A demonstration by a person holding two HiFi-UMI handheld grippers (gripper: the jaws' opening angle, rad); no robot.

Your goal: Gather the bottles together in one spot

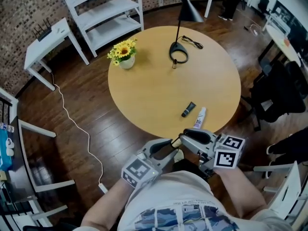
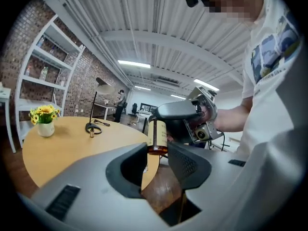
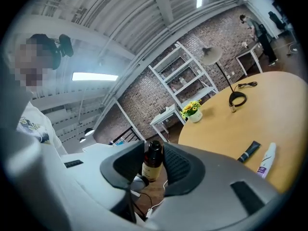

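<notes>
Two things lie near the front edge of the round wooden table [image 1: 159, 90]: a black squeeze tube [image 1: 188, 109] and a white plastic bottle with a purple label [image 1: 199, 117], close beside each other but apart. The small amber glass bottle with a cream label [image 3: 152, 165] is off the table, in the air before its edge. The right gripper [image 3: 154, 148] has its jaws closed on it. The left gripper [image 2: 156, 150] faces it with jaws apart; the bottle's base shows just past their tips.
</notes>
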